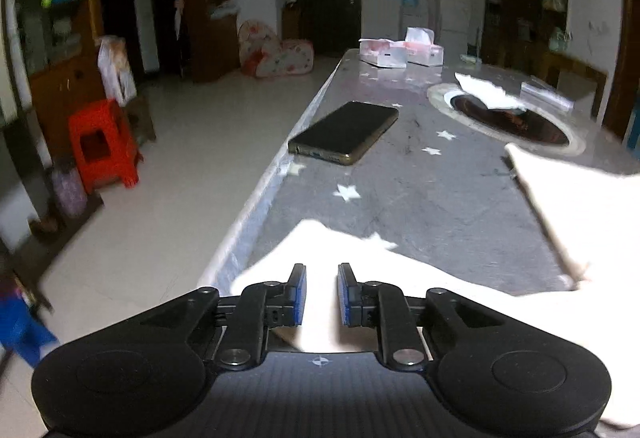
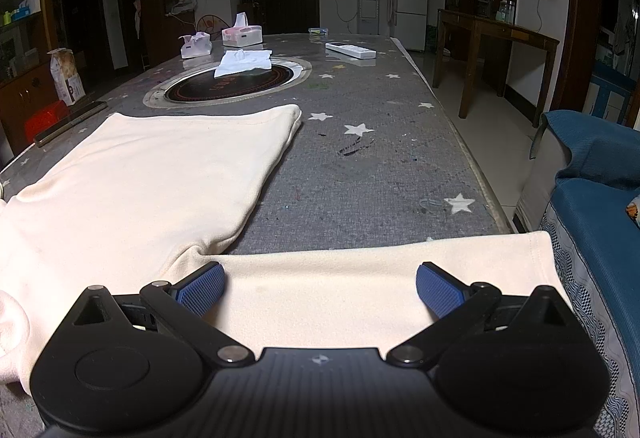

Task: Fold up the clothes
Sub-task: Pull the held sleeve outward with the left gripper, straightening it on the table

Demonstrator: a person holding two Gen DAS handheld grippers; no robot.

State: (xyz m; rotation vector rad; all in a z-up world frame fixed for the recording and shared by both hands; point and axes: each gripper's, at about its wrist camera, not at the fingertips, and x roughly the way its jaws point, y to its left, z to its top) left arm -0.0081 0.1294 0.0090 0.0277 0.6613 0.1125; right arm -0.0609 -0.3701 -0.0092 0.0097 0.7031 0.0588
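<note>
Dim living room, tiled floor, dark doors at the back; grey star-print counter (image 2: pixel 400 166) runs up the middle of both views.

Left wrist view, left to right: red stool (image 1: pixel 102 142) at mid-left on the floor; black phone (image 1: pixel 344 132) lying flat near the counter's left edge; cream garment (image 1: pixel 344 278) across the bottom and right of frame. Left hand-held gripper (image 1: pixel 322 292) low centre, jaws parted by a narrow gap, cloth beneath and between the pads; no pinch visible, so nothing gripped as far as I can tell.

Right wrist view, left to right: garment body lies flat at centre-left, one sleeve (image 2: pixel 380 278) stretched along the near edge toward lower right; folded white cloth (image 2: pixel 244 64) on the round inset, upper centre; remote (image 2: pixel 351 50) further back. Right hand-held gripper (image 2: pixel 320 284) wide open above the sleeve, holding nothing.

Judgement: sleeve fold in hand. Best done by pinching one layer at the cuff, lifting low, laying it square across the body, keeping clear of the phone.
</note>
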